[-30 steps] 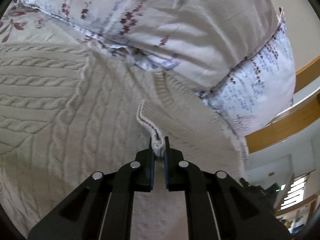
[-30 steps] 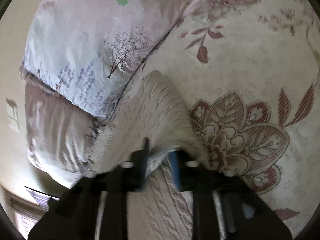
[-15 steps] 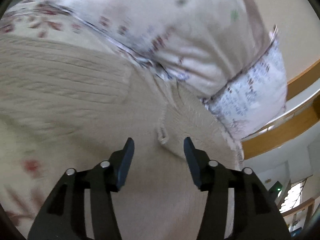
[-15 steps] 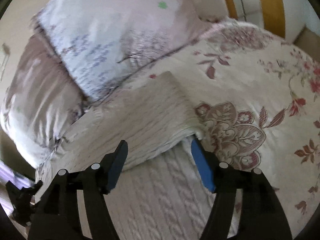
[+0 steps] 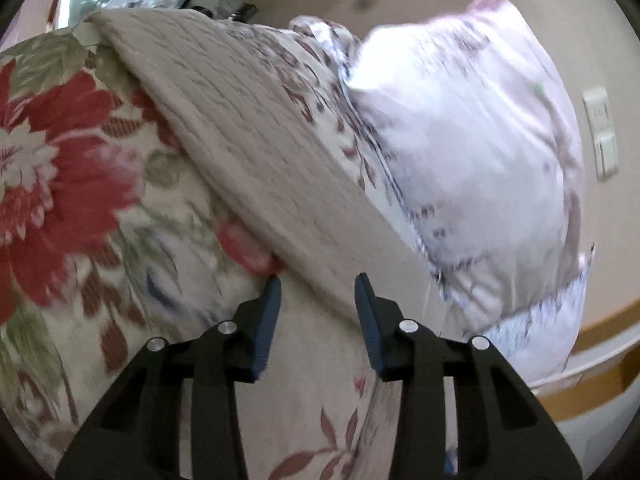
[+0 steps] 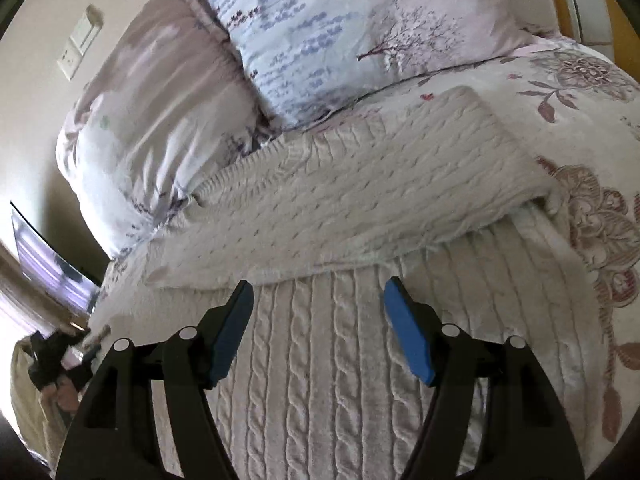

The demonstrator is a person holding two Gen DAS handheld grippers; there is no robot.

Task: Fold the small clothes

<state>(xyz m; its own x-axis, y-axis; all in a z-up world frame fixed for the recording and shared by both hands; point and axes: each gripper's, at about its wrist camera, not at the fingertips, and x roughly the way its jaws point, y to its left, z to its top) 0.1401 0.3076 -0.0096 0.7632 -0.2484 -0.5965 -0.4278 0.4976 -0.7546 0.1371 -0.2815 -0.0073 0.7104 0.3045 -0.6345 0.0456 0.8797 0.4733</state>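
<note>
Sweater [image 6: 360,208]: cream cable-knit, thick ropy ribs running lengthwise, lying on a floral bedspread [image 6: 592,92] just below two pillows. Upper portion folded down over the lower body, forming a flat rectangular flap with a soft rolled edge; a ribbed hem or cuff shows at the flap's left end. Lower part runs out of the right wrist view beneath the tool, so the full outline cannot be made out.

Same sweater [image 5: 256,168] in the left wrist view: a pale quilted-looking slab, heavily motion-blurred, stitch pattern barely legible, near corner reaching down between the fingers.

Left gripper [image 5: 318,304]: black frame, blue pads, jaws moderately apart, nothing clamped; whether the pads touch cloth cannot be told.

Right gripper [image 6: 320,300]: same build, jaws spread wide, empty, poised over the cabled lower body just short of the fold edge.

Bedspread: cream cotton, large red blooms [image 5: 52,168] on the left view, maroon paisley on the right.

Pillows: a smooth pale lilac one [image 6: 160,112] and a white one with a tree print [image 6: 360,20], both cut off at the frame edge. Wall switch plate [image 6: 78,46] beyond.
</note>
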